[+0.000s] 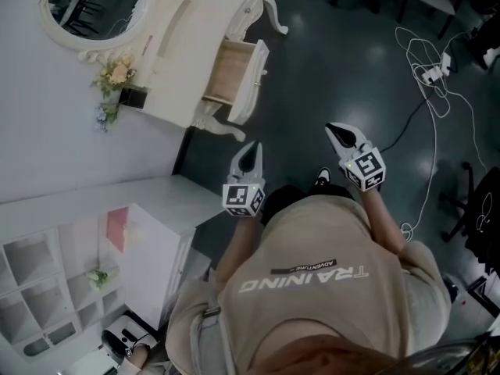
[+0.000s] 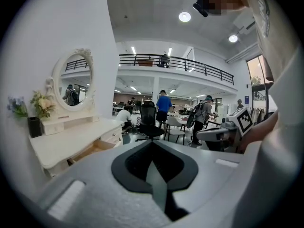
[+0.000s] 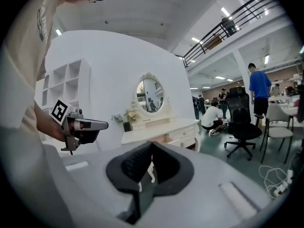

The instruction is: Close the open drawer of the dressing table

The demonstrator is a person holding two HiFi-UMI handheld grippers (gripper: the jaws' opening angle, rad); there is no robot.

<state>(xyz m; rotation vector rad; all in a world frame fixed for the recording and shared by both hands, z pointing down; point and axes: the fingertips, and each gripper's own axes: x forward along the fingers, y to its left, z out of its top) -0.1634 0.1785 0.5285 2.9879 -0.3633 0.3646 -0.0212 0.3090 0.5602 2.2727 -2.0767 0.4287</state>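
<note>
1. Our left gripper is clenched shut, jaw tips pressed together with nothing between them. It hangs in the air at lower middle of the head view.
2. Our right gripper is the same: jaws closed on nothing. It sits just right of the left one and a touch higher in the frame.
3. Neither gripper is touching anything, and both are well apart from the drawer.
4. That drawer is at top middle of the head view, pulled out of the white dressing table with its wooden inside showing.
5. On the table, against the wall at upper left, there's an oval mirror and a bunch of flowers.
6. Further out, a white cubby shelf is at lower left, and cables are strewn on the dark floor at upper right.
</note>
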